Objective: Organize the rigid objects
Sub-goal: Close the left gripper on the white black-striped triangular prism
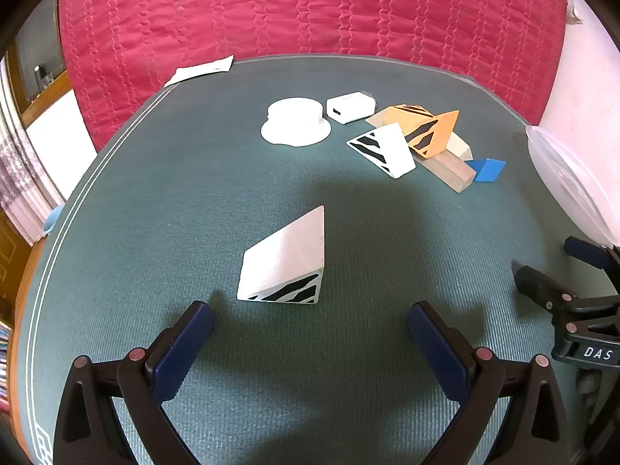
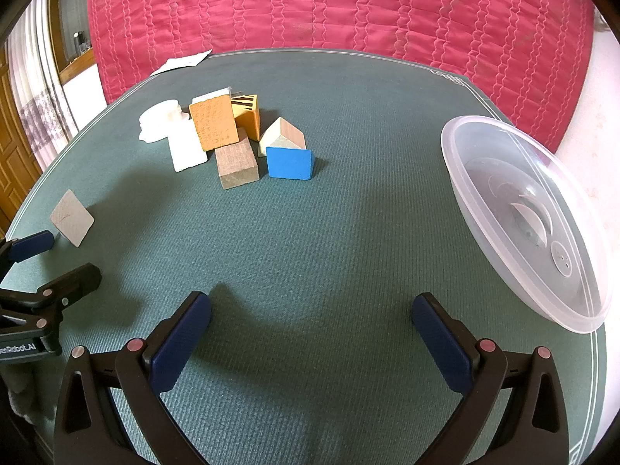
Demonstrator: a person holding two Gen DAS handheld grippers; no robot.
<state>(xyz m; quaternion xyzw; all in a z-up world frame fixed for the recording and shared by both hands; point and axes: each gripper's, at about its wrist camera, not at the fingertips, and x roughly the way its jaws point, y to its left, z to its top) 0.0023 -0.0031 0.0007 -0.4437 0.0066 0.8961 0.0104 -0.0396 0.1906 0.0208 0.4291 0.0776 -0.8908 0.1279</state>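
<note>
The white zebra-striped wedge sits alone on the green table, dead ahead at twelve o'clock of the left gripper, just beyond its fingers, its ridge running toward one o'clock. That makes the left hand the nearer one, fingers spread as wide as they go and gripping nothing. The right gripper is equally splayed and empty, with the block pile off at eleven o'clock and the clear plastic tub at two.

Two white striped wedges, two orange wedges
</note>
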